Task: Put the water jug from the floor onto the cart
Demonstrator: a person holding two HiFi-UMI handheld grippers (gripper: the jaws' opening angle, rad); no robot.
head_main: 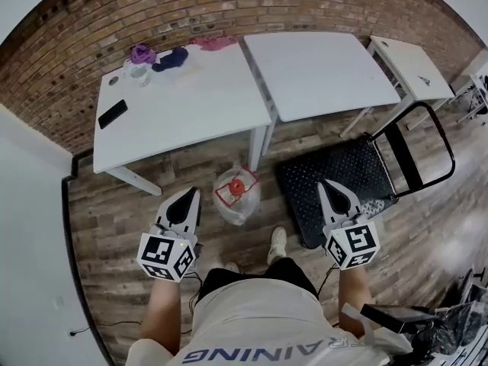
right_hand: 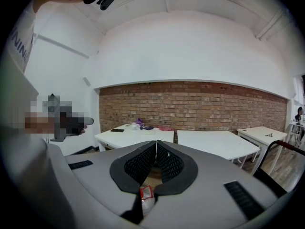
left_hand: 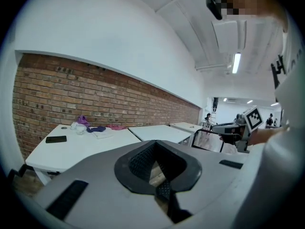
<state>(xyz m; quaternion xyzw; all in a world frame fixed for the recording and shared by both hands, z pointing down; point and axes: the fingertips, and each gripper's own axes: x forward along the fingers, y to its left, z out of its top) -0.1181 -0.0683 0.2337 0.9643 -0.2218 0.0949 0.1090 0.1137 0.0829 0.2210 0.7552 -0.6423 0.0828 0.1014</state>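
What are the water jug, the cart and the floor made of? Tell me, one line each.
Water jug: probably clear plastic, going by its translucent, glossy body and red cap.
Cart: the deck is black with a dotted, matte grip surface, which looks like rubber or textured plastic.
Floor: wood-look planks with visible grain and seams. Whether it is real wood or laminate cannot be told.

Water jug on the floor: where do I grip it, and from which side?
Likely by its flanks, one tongs from each side: the water jug stands upright, red cap up, looks too wide for one pair, and sits between the left gripper and right gripper. No handle shows.
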